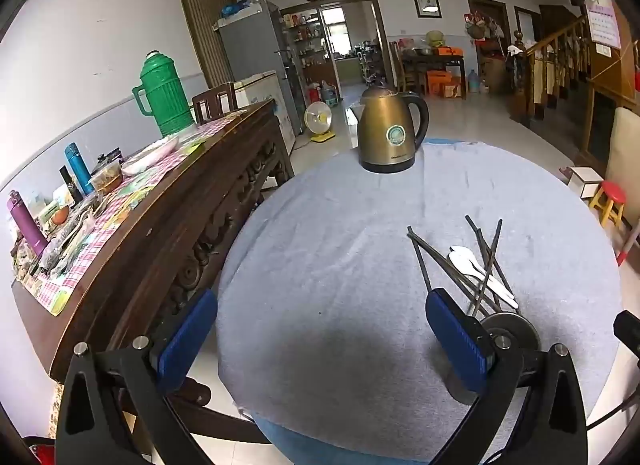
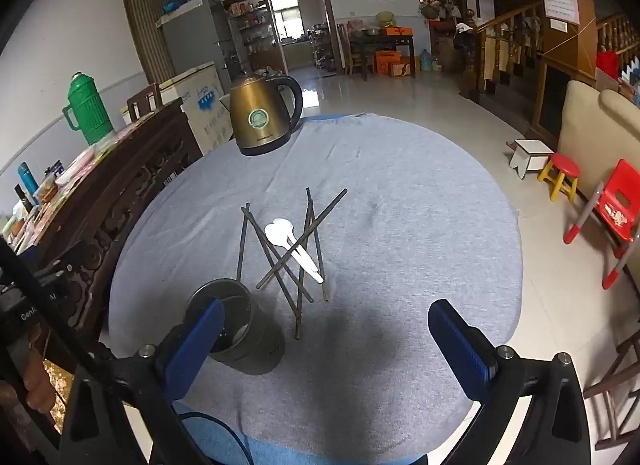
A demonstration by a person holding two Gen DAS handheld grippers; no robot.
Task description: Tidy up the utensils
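With the left gripper (image 1: 320, 335) and right gripper (image 2: 322, 339) both fully open and empty, the thin, stiff, probably slippery chopsticks (image 2: 280, 253) lie crossed over white spoons (image 2: 290, 245) on the surface (image 2: 400, 205) beside the metal holder (image 2: 240, 329); grip mid-shaft.

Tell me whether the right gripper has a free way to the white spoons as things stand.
Probably yes. The right gripper is open and empty, with bare cloth ahead of it. The white spoons lie in the open, though dark chopsticks cross over them and could snag.
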